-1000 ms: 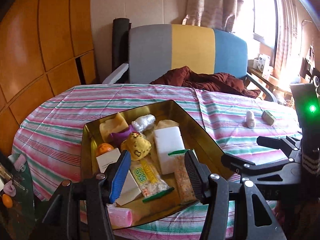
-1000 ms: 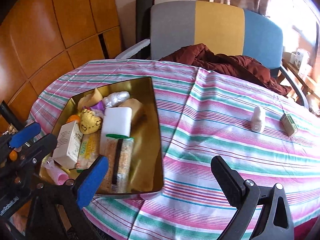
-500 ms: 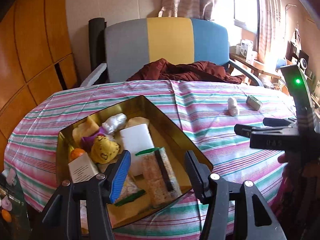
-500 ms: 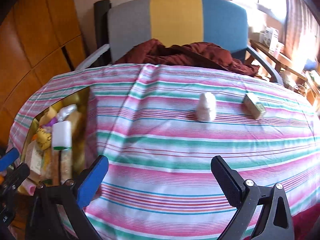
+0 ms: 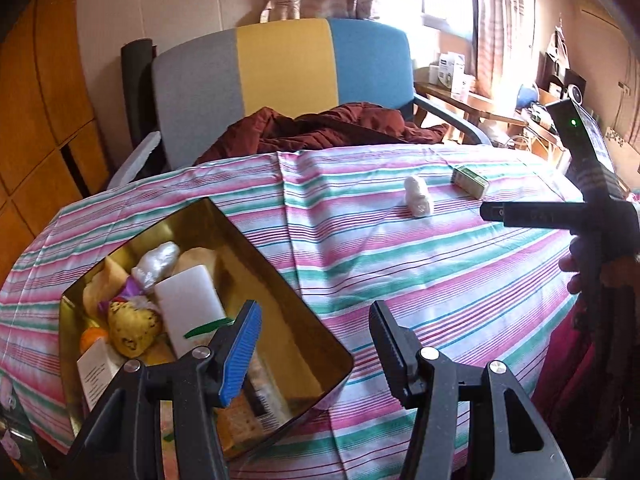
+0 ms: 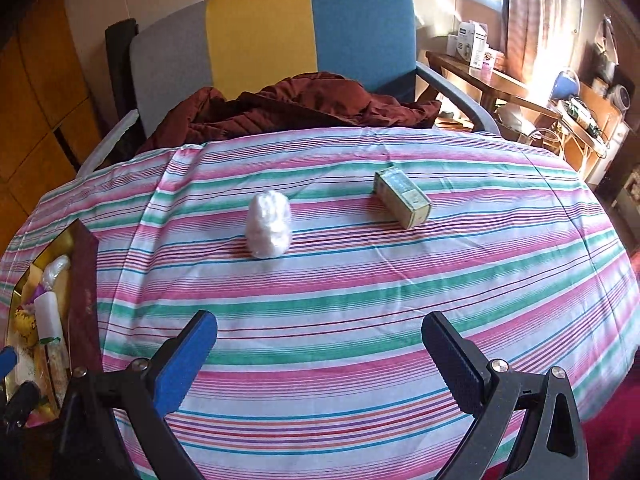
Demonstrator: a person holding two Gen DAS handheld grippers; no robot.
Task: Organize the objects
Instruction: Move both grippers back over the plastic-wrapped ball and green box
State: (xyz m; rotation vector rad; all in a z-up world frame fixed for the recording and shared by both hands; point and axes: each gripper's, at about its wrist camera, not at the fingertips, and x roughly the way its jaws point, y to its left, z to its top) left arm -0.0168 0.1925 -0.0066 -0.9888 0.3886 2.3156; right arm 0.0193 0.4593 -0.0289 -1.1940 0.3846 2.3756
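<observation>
While both grippers have swung right off the gold metal tin point(image 5: 276, 276), right gripper point(image 6: 320, 350) gapes, empty, facing the white wrapped bundle point(image 6: 268, 224) and green carton point(image 6: 402, 198); left gripper point(image 5: 314, 340) likewise; probably the next pickups.

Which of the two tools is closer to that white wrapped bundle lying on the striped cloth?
The right tool. It faces the white bundle across open cloth, jaws open. The left tool hangs by the gold tin, farther off to the bundle's left.
</observation>
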